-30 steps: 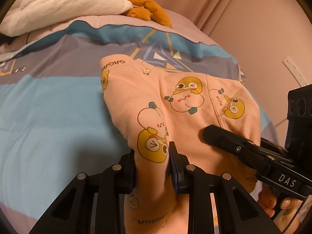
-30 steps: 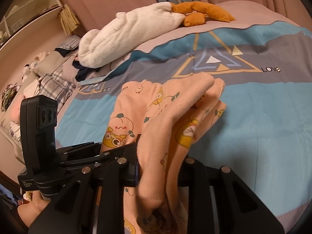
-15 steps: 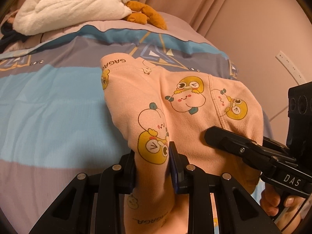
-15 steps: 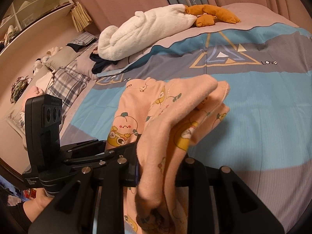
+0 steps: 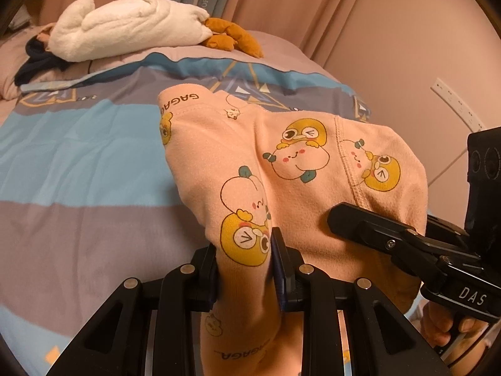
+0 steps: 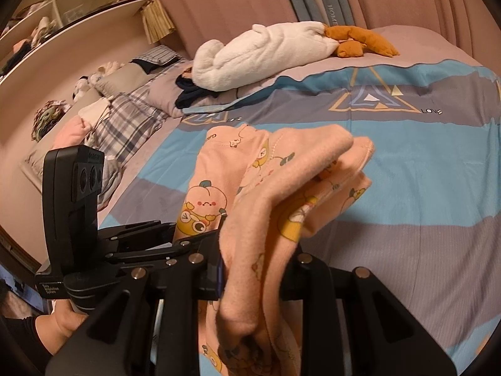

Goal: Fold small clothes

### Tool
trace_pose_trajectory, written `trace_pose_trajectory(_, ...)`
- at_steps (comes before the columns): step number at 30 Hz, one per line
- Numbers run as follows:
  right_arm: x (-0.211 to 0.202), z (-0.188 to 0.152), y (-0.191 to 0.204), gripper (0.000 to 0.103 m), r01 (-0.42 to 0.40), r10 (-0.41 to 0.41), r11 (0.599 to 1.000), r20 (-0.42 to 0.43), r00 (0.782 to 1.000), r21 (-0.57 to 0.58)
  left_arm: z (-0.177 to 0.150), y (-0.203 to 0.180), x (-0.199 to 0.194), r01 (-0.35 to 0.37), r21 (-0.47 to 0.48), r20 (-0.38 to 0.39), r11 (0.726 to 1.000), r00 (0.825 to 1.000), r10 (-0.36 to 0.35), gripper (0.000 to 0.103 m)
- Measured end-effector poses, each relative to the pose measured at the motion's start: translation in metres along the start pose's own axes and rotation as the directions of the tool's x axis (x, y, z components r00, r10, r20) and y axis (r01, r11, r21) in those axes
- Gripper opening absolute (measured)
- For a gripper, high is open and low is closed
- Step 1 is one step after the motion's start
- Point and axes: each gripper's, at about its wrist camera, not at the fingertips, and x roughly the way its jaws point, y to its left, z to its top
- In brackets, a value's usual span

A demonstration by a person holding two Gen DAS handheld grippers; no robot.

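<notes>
A small peach garment (image 5: 281, 163) printed with yellow cartoon figures hangs above the striped bedspread (image 5: 78, 163), held up between both grippers. My left gripper (image 5: 245, 260) is shut on a bunched fold of it near the bottom of the left wrist view. My right gripper (image 6: 256, 269) is shut on another thick bunch of the same garment (image 6: 266, 188), whose loose end droops forward over the bed. In the left wrist view the right gripper (image 5: 407, 244) shows at the right with a hand under it. The left gripper (image 6: 131, 241) appears at the left of the right wrist view.
A white plush toy (image 5: 125, 28) and an orange plush (image 5: 231, 39) lie at the head of the bed. Dark clothing (image 6: 191, 94) and plaid bedding (image 6: 125, 116) sit by the pillows. A wall with a socket strip (image 5: 454, 106) runs on the right, shelves (image 6: 62, 15) on the left.
Both grippers have pulled back and risen with the garment still held, so more of the bed and the plush toys shows beyond it. The grips are unchanged.
</notes>
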Motion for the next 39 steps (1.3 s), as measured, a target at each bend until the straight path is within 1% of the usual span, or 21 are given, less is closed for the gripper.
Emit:
trace_pose_trajectory(12, -0.03, -0.023, 0.033, 0.024, -0.028, 0.029, 0.999, 0.018, 0.999, -0.038, -0.023, -0.007, -0.035, -0.017, -0.012, 0.03, 1.0, 0.999, 0.017, 0.026)
trace_pose_trajectory(22, -0.043, -0.036, 0.06, 0.024, -0.06, 0.062, 0.994, 0.021, 0.998, -0.087, -0.04, -0.004, -0.063, -0.053, -0.023, 0.068, 0.998, 0.996, 0.054, 0.026)
trace_pose_trajectory(28, -0.045, -0.036, 0.07, 0.024, -0.078, 0.081, 0.99, 0.023, 0.996, -0.116, -0.047, -0.003, -0.076, -0.074, -0.032, 0.094, 0.997, 0.993, 0.077, 0.026)
trace_pose_trajectory(39, -0.05, -0.031, 0.084, 0.024, -0.085, 0.093, 0.98, 0.037, 0.995, -0.178, -0.053, -0.006, -0.093, -0.089, -0.05, 0.14, 0.995, 0.986, 0.096, 0.026)
